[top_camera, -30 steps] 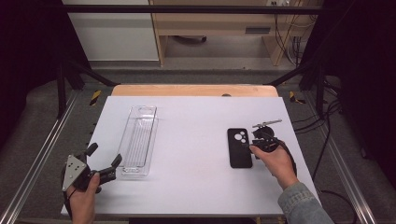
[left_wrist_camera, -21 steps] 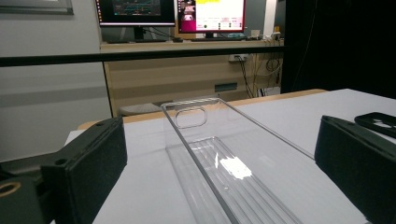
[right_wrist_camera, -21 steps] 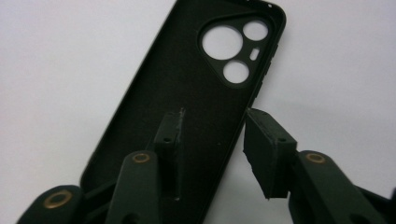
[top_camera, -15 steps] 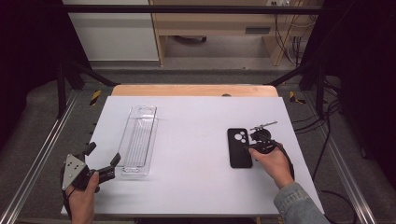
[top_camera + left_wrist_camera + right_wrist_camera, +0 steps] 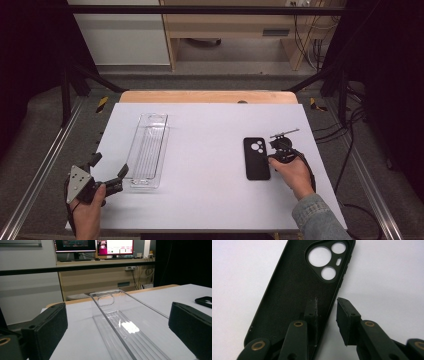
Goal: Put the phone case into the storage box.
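- The phone case (image 5: 257, 158) lies flat on the white desk (image 5: 210, 200) at the right side, open side up, camera cut-outs toward the far end.
- The right tool (image 5: 326, 307) sits at the case's right long edge, near its middle. In the right gripper view one jaw rests inside the shell and the other stands outside the side wall, with the wall between them.
- The jaws of the right tool have just been closing. A visible gap remains on the outer side, so the pads do not yet pinch the wall; I read the tool as part-spread, not gripping.
- The left tool (image 5: 107, 175) rests at the near left of the desk, jaws spread wide, holding nothing. It points at the near end of the clear plastic tray (image 5: 148, 150), just short of it.
- Handling judgement: the case looks light, thin and flexible, with a matt surface that should give fair grip. It is unlikely to break, but a thin side wall will bend under a hard squeeze.
- Grip point judgement: the long side wall near mid-length is sound, since it balances the case and avoids the weak area around the camera cut-outs.
- Risk judgement: a shallow bite on the rim may let the case swing or slip once lifted.
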Demonstrator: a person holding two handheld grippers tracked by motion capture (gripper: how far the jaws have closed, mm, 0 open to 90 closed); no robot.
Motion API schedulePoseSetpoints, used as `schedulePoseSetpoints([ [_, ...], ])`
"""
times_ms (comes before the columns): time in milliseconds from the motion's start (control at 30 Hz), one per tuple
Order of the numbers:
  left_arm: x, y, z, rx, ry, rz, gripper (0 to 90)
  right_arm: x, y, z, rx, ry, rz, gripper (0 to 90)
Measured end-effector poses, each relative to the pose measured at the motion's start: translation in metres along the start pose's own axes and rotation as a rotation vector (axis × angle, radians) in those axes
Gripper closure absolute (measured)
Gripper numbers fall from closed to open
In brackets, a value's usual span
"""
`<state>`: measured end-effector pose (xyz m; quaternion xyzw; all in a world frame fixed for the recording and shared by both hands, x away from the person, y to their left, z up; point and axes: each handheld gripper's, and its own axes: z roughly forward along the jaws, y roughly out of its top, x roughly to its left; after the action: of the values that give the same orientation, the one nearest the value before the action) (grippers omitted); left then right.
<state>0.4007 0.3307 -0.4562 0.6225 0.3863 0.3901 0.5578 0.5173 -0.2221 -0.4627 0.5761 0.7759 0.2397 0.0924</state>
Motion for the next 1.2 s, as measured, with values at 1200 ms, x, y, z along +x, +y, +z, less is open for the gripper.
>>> schedulePoseSetpoints([
  [1200,-0.0033,-0.0016,0.0031,0.024,-0.013,0.029,1.7,-0.001,-0.0048,0.0024,0.043,0.013,0.081,78.4],
])
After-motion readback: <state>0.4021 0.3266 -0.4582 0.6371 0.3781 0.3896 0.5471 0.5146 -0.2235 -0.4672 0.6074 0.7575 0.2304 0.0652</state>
